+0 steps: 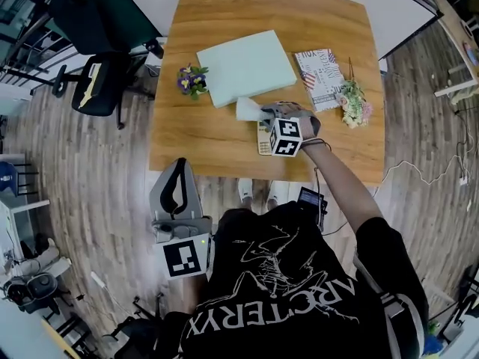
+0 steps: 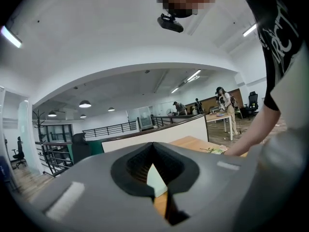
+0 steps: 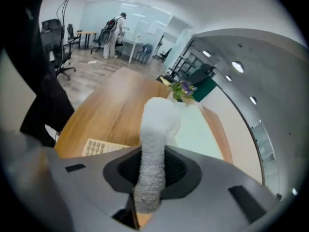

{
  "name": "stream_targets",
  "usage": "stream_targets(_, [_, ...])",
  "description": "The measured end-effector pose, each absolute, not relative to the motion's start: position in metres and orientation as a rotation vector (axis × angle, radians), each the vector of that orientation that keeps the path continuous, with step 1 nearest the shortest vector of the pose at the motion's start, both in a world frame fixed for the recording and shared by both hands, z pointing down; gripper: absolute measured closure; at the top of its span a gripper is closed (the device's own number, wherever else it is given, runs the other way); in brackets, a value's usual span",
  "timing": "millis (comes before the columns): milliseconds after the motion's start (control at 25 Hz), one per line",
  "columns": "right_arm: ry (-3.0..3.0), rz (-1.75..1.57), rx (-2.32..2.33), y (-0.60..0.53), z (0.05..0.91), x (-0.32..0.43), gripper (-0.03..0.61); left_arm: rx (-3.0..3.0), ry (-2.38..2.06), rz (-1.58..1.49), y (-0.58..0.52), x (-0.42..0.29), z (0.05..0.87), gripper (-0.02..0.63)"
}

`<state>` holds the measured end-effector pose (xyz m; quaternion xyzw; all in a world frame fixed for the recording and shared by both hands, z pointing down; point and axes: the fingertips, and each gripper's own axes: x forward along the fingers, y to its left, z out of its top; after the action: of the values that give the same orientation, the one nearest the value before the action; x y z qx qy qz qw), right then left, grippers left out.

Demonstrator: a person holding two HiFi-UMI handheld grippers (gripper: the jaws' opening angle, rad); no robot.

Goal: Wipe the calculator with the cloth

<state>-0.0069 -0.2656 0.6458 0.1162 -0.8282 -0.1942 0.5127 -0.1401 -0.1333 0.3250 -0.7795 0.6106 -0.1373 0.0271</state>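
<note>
Off the bench's front-left corner, my left gripper (image 1: 178, 182) hangs clenched on nothing, clear of the bench (image 1: 202, 144). Near the front edge, right of centre, the calculator (image 1: 263, 140) lies flat. My right gripper (image 1: 263, 115) is clamped on the cloth (image 1: 245, 109), whose free end sits just past the calculator's far end. Cloth in grip; wiping itself looks mostly left, I judge. Contact unclear.

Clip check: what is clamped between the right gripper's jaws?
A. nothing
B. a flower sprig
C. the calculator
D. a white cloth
D: the right gripper view shows the right gripper with its jaws shut on the white cloth, while the calculator lies free on the wooden table.
</note>
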Motion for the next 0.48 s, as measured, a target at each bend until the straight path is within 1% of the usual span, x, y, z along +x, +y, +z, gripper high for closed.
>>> stream_targets(120, [-1.883,-0.492,0.169,-0.27,0.689,-0.008,0.489,-2.381,1.92,-0.437,-0.129,-0.151,0.328,0.604])
stream_targets(240, [-1.839,-0.472,0.107,-0.267,0.712,-0.008,0.489,-2.367,1.943,-0.449,-0.128,-0.157,0.33,0.604])
stream_targets(480, [-1.869,-0.409,0.118,-0.261,0.719,-0.007,0.489,-2.374,1.944,-0.444,-0.13,-0.157,0.332,0.605])
